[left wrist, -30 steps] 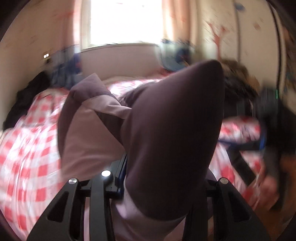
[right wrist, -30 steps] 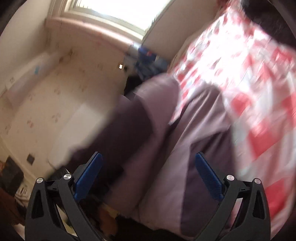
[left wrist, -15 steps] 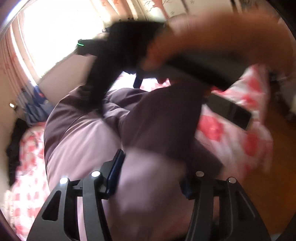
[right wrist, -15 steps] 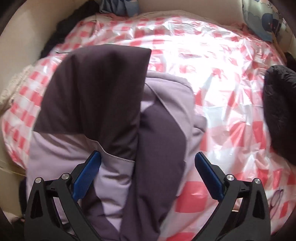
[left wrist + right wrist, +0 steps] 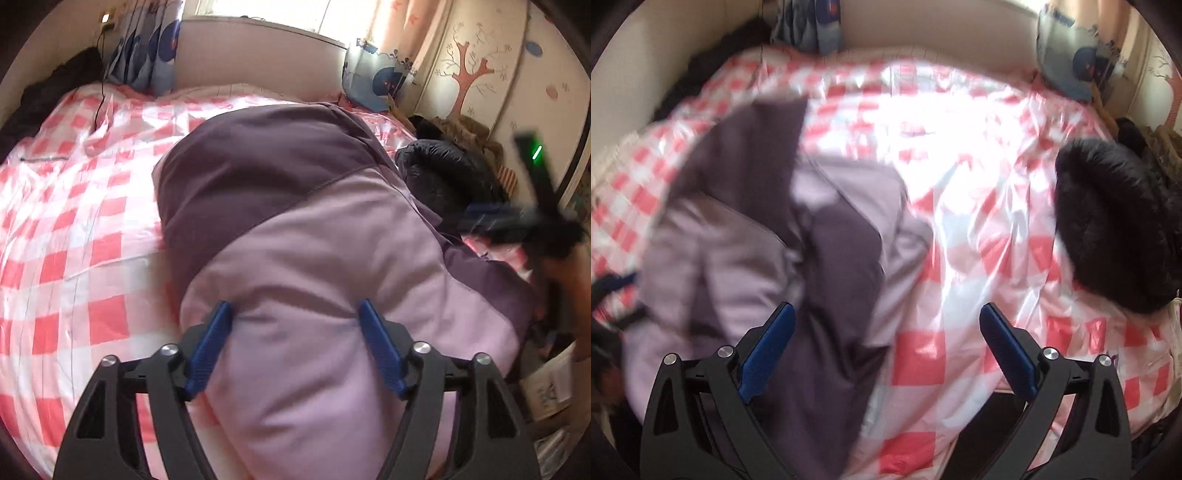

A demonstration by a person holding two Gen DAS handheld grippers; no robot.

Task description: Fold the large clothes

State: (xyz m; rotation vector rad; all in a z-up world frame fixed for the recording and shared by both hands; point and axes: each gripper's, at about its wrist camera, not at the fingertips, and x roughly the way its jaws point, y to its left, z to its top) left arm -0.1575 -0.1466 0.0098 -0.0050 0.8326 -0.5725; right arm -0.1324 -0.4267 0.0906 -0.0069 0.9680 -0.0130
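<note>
Letting go of the purple coat now, with left gripper jaws newly spread wide over it and right gripper jaws apart, leaving it lying bunched on the checked bed, ready for another fold.

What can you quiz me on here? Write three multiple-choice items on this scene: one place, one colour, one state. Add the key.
1. The black coat lies:
A) on top of the purple jacket
B) apart from it, to its right
C) on a window sill

2. The bed cover is checked:
A) blue and white
B) red and white
C) green and yellow

3. The right gripper is:
A) shut on the jacket
B) shut on the cover
C) open

Key: B, cover shows between the two; B, red squares throughout; C, its jaws stand wide apart.
</note>
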